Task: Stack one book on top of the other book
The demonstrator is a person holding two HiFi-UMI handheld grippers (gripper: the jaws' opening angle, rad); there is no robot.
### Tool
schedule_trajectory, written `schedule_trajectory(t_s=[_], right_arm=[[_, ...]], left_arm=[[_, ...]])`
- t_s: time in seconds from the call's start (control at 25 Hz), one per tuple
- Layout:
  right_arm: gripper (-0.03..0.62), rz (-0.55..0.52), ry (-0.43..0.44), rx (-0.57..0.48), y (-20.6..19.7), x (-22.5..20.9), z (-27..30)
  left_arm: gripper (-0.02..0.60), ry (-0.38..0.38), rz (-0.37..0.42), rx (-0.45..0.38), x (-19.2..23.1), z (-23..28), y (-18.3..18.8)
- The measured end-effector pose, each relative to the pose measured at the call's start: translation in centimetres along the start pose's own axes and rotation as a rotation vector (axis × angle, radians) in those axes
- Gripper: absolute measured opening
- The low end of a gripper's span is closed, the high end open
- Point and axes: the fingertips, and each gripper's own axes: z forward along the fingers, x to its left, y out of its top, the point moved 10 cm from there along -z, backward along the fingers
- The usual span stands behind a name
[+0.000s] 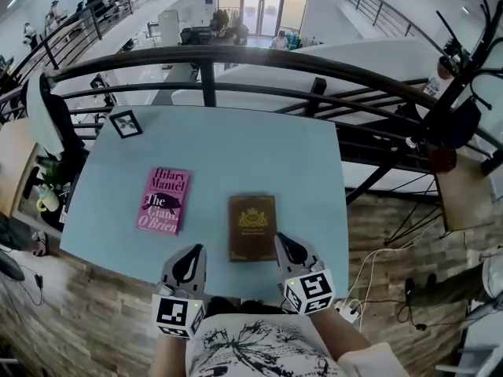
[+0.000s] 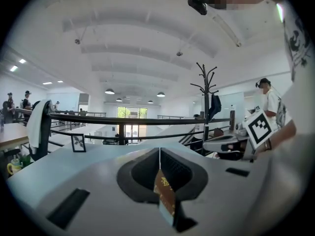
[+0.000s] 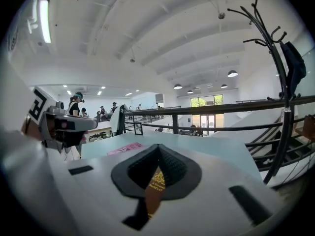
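In the head view, the left gripper [image 1: 192,259] and right gripper [image 1: 288,248] sit at the near edge of a blue table [image 1: 236,148], each with its 2 fingers pressed together and nothing between them. The brown book [image 1: 252,226] lies flat with its near end between the 2 grippers: just right of the left fingers and just left of the right fingers, though contact cannot be told. The pink book [image 1: 164,199] lies flat ahead and left of the left fingers, apart from the brown book. A small frame [image 1: 126,122] stands far ahead near the railing [image 1: 236,57]. In the left gripper view, the left gripper [image 2: 159,151] shows its fingers shut tight along 1 seam; the brown book [image 2: 165,193] shows below them through the opening, the frame [image 2: 78,142] stands ahead to the left, and the right gripper [image 2: 229,144] is off to the right. In the right gripper view, the right gripper [image 3: 158,146] has its fingers closed with nothing clamped; the brown book [image 3: 155,181] shows beneath them, the pink book [image 3: 125,149] lies ahead and left, and the left gripper [image 3: 69,127] is at the left.
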Motion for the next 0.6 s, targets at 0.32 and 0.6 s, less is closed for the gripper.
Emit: schedule_trajectory(t_s=[0.32, 0.6], right_arm=[[-0.006, 0.074, -0.032, 0.144, -1.0, -2.3, 2.3], [-0.005, 0.149, -0.052, 0.323, -3.5, -2.6, 4.5]], left_arm=[[0.011, -0.173, 0.043, 0.056, 0.6, 6.3, -1.2], [0.011, -0.215, -0.025, 0.064, 2.9, 9.2, -1.2]])
